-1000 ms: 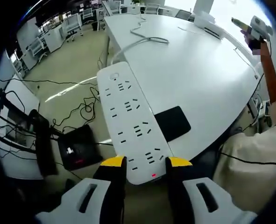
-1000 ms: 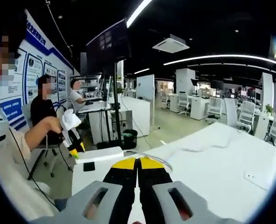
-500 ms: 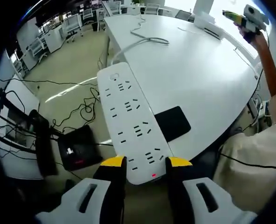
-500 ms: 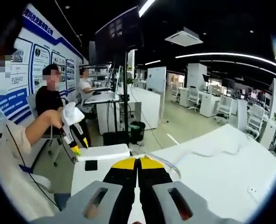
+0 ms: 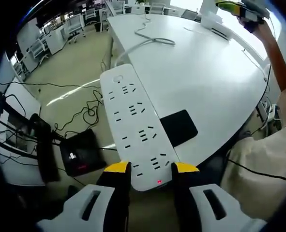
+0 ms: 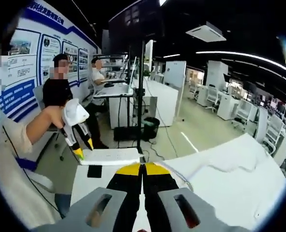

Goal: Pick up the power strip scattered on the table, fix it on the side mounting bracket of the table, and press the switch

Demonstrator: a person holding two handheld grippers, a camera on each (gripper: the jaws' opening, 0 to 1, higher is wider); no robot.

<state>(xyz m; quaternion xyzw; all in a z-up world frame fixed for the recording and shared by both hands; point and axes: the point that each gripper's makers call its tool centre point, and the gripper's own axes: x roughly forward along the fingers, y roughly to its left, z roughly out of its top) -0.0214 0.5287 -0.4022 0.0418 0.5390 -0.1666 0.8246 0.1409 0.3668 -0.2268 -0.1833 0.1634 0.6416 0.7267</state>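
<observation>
Meanwhile, in the left gripper view, nothing about the grasp is changing: the left hand-held gripper (image 5: 151,167) is clamping the near end of the strip (image 5: 135,125), just as a second ago, with a small red light glowing between the jaws. The strip is stretching out past the bench (image 5: 201,82) edge, over a black pad (image 5: 179,127) on the bench, with the floor and loose cables below. Its white cord (image 5: 150,41) is trailing across the bench top. The right hand-held gripper (image 5: 237,7) is drifting higher and further away near the view's top right.

In the right gripper view, that gripper's (image 6: 143,168) jaws are pressed together on nothing, and the camera is tilting upward. The left one (image 6: 82,145) is showing there too, holding the strip (image 6: 111,156) at the bench corner.

I judge the mounting step is not yet begun; the bracket cannot be made out.
</observation>
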